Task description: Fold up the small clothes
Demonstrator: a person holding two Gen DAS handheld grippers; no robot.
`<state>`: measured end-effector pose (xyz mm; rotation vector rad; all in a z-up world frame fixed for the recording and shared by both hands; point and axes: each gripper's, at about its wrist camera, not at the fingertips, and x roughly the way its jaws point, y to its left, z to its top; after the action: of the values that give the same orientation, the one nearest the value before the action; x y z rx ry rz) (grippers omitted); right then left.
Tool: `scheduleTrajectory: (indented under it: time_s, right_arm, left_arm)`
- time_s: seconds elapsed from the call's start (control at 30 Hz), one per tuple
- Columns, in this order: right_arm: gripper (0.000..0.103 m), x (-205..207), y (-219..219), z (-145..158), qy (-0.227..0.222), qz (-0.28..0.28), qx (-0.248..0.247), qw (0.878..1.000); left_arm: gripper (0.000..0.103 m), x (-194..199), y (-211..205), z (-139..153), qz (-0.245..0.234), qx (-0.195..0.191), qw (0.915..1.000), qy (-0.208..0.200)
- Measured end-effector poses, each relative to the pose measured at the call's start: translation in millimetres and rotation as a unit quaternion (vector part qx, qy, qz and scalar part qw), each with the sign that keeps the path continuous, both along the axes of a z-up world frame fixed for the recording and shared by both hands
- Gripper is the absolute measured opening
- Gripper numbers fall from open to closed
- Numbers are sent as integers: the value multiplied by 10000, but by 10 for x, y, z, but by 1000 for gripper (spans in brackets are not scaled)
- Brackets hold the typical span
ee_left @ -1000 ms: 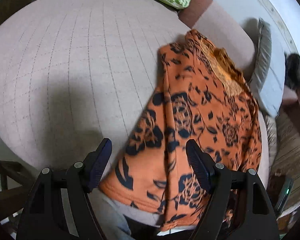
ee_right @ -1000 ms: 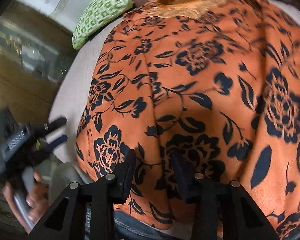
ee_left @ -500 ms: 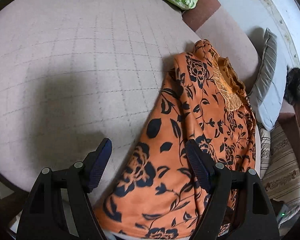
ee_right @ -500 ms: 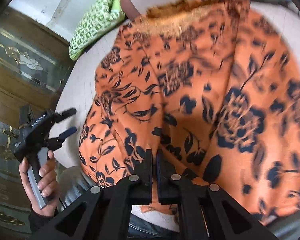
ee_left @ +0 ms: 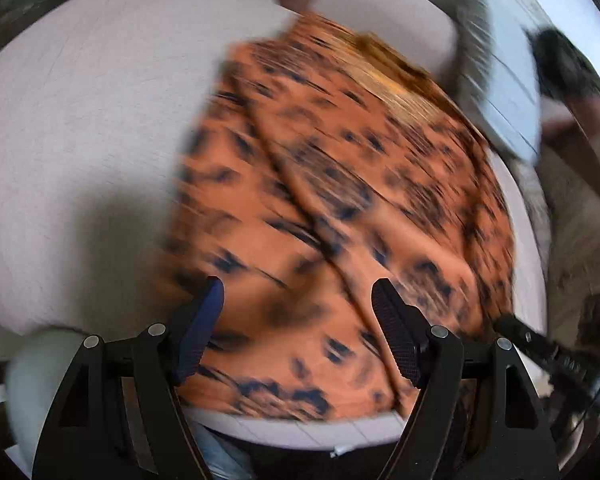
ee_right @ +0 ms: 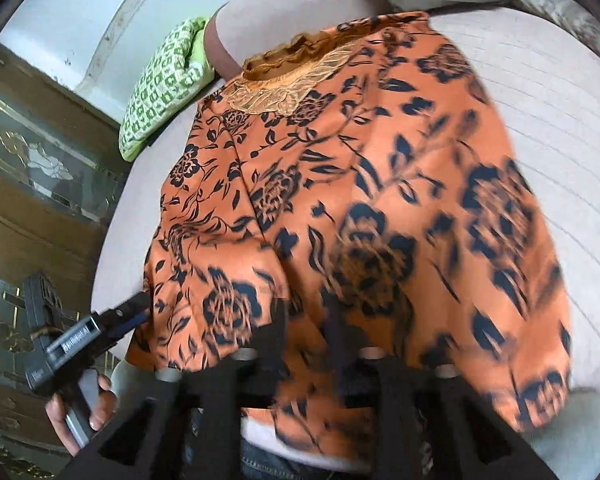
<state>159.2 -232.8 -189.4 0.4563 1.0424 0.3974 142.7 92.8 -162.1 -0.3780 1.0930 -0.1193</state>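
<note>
Much of the left wrist view is smeared by motion blur, so the black flower print on the orange garment (ee_left: 332,208) reads only as dark streaks there. The garment lies spread on the pale quilted cushion (ee_left: 80,140), filling the centre and right of that frame, its lower hem near the cushion's front edge at the bottom. The left gripper (ee_left: 298,320) hovers low in the frame with its fingers spread wide, nothing between them. At the lower right edge a dark bar enters, too blurred to name.

In the right wrist view the garment covers the middle, its frilled collar (ee_right: 296,50) at the upper centre. The right gripper (ee_right: 304,320) sits at the bottom centre, blurred and half lost against the dark print; its fingers seem parted, but I cannot tell for certain, nor whether they pinch the cloth. The left gripper appears at the lower left, held in a hand (ee_right: 80,404); its grey body carries a small white label whose letters are too fine to read. A green patterned pillow (ee_right: 164,80) lies at the upper left, partly cut off by the cushion's backrest.
</note>
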Motion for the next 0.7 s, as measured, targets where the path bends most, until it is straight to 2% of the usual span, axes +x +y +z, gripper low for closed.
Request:
scheduleTrajectory:
  time_s: [0.1, 0.17, 0.23, 0.33, 0.37, 0.47, 0.53, 0.6, 0.7]
  right_arm:
    - [30, -160, -114, -31, 0, -126, -57, 9999]
    - [30, -219, -163, -75, 42, -132, 217, 9997]
    - [30, -235, -72, -83, 10, 108, 424, 9990]
    - [30, -161, 155, -176, 12, 311, -124, 9994]
    - [25, -117, 192, -249, 113, 339, -126, 9993]
    - [11, -141, 171, -214, 102, 277, 113, 9995]
    - [9, -207, 149, -139, 5, 314, 113, 9994]
    - [7, -221, 149, -166, 130, 303, -28, 9995]
    - [5, -191, 148, -298, 405, 275, 40, 9988]
  left_arm:
    - [77, -59, -289, -127, -374, -20, 9989, 287]
    - [77, -108, -443, -249, -493, -35, 9976, 478]
    - [76, -155, -531, -244, -450, 236, 9982, 331]
    - [75, -126, -603, -244, -400, 52, 9987, 305]
    - [75, -113, -610, -251, -356, 20, 9988, 326]
    - [57, -133, -666, -242, -249, 246, 9987, 357]
    - [56, -194, -679, -251, -283, -81, 9987, 407]
    - [56, -270, -677, -259, -326, -207, 9984, 425]
    - [56, -266, -814, -278, -396, 144, 9979, 482]
